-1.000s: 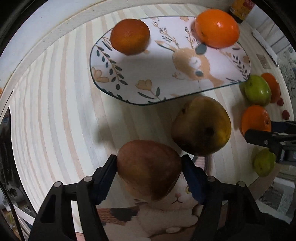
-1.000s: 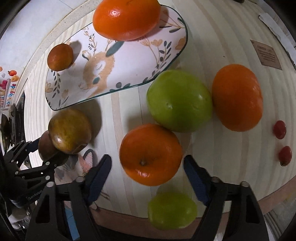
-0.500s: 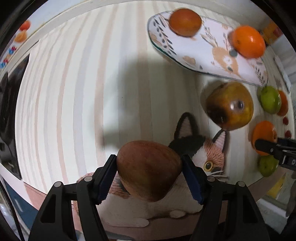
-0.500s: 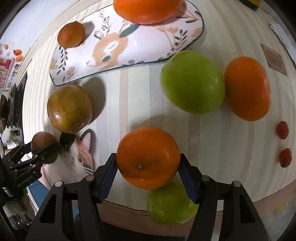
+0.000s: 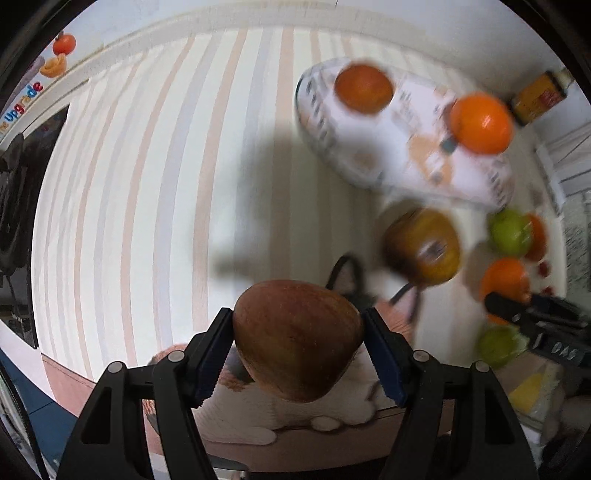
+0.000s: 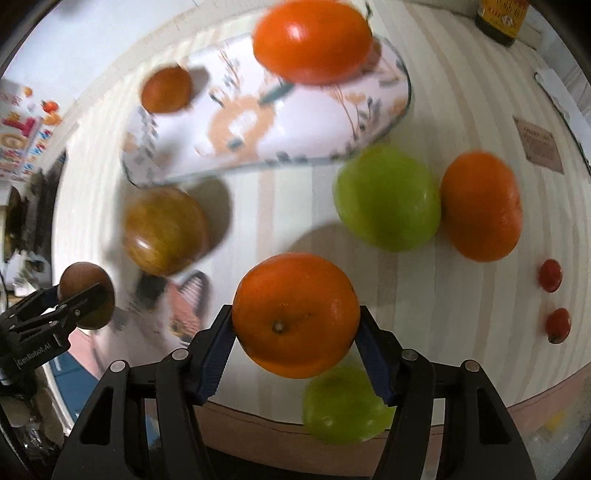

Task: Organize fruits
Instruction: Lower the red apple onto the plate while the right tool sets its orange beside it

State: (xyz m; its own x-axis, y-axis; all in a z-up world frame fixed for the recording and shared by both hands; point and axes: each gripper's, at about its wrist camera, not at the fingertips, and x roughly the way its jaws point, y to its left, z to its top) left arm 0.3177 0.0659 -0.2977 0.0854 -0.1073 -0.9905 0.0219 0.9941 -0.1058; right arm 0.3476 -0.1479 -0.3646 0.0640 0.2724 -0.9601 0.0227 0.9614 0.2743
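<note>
My left gripper [image 5: 299, 354] is shut on a brown-red apple [image 5: 295, 336] and holds it above the cat-shaped plate [image 5: 332, 413]. My right gripper [image 6: 295, 332] is shut on an orange [image 6: 295, 314], lifted above the table. The deer-print oval plate [image 6: 258, 129] holds a small dark orange [image 6: 166, 88] and a large orange [image 6: 314, 40]. A brown-yellow apple [image 6: 162, 229] lies between the two plates. On the table lie a green apple [image 6: 388, 195], another orange [image 6: 480, 206] and a second green apple [image 6: 343, 406].
Two cherry tomatoes [image 6: 550, 275] lie at the right. A dark bottle [image 6: 498, 18] stands at the far edge. The striped tabletop [image 5: 129, 184] spreads to the left; its near edge [image 6: 517, 406] is close below the grippers.
Both grippers have risen with their fruit. The right gripper, open around the orange a second ago, closed on it and lifted it. The left view has swung left and back.
</note>
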